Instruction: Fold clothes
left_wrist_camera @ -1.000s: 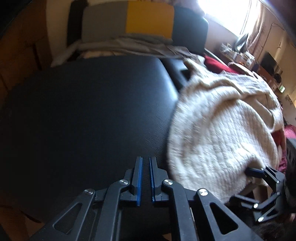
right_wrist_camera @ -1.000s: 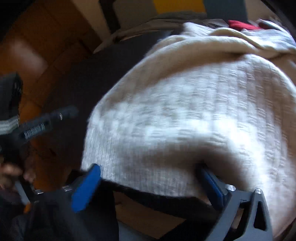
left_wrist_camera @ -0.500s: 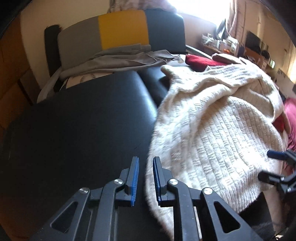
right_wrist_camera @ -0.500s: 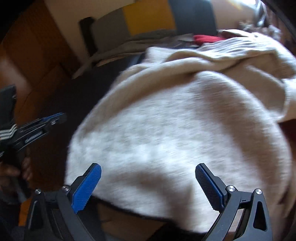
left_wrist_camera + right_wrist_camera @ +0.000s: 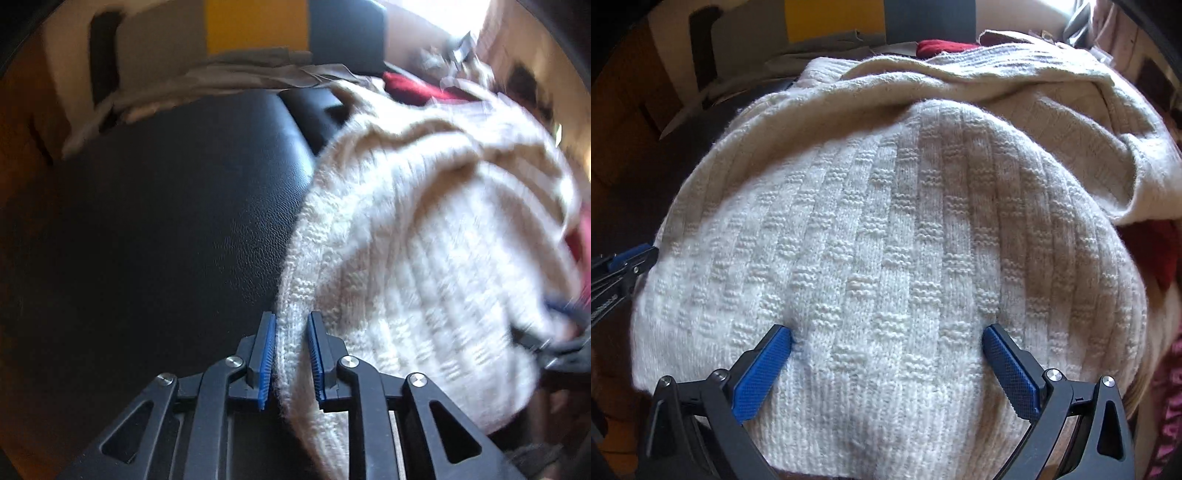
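the cream sweater [image 5: 886, 229] lies rumpled on the black seat [image 5: 166, 229], not yet folded. left gripper [image 5: 290, 354] jaws are opening astride its edge; right gripper [image 5: 886, 365] jaws spread wide, tips on the hem.

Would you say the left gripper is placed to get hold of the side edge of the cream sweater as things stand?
Probably yes. The sweater edge already lies between the left gripper pads, whose jaws are opening, and nothing blocks it on the black cushion.

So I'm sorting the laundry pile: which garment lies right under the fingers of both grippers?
The cream knitted sweater, textured and ribbed at its hem; the red garment and grey cloth lie farther back.
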Available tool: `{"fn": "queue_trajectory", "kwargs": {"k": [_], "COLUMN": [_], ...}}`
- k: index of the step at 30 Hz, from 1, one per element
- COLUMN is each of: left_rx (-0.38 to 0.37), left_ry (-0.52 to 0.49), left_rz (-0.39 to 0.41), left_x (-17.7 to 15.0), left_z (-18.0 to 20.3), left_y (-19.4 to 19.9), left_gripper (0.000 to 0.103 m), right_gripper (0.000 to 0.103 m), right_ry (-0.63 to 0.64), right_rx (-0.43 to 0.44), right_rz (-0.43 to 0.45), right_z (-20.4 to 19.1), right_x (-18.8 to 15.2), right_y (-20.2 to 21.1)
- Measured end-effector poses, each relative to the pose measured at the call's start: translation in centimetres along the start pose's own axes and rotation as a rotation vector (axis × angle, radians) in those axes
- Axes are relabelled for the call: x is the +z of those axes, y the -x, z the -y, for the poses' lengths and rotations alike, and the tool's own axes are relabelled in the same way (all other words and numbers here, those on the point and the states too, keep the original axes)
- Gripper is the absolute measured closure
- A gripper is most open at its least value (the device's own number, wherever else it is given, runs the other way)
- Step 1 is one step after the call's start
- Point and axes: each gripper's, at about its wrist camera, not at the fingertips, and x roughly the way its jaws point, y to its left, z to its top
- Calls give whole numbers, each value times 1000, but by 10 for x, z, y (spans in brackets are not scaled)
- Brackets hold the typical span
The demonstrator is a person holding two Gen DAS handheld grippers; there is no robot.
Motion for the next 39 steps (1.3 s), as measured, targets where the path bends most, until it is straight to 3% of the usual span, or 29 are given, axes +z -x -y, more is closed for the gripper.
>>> {"fn": "queue_trajectory", "kwargs": {"k": [3,8,10,12,18,21,28,32,37,39], "left_rx": [-113,-257,-208,-140,-207,-214,-118,-12,59,80], "left_ry": [76,98,41,-97,-582,-697,-741,-777,-764,-738], "left_rz": [70,137,114,162,182,117,29,65,84,105], "left_x": [26,88,116,136,155,156,180,183,180,178], "left_z": [-12,-12,0,27,131,170,202,219,231,232], "left_y": [9,3,-3,-3,-13,-37,-88,-102,-108,-108], "left_gripper": [80,72,70,70,70,70,70,70,93,97], "right_gripper": [0,0,0,0,0,0,0,0,0,0], "right_ry": [12,20,17,24,40,42,55,64,70,72], "right_rx": [20,4,3,10,16,19,37,46,51,51], "right_rz": [19,72,83,93,139,159,190,208,213,214], "right_z": [4,4,5,6,10,11,11,3,3,3], "right_x": [-2,-4,-3,-1,2,3,2,-12,-14,-15], "right_y": [1,0,0,-1,-3,-5,-9,-10,-7,-6]}}
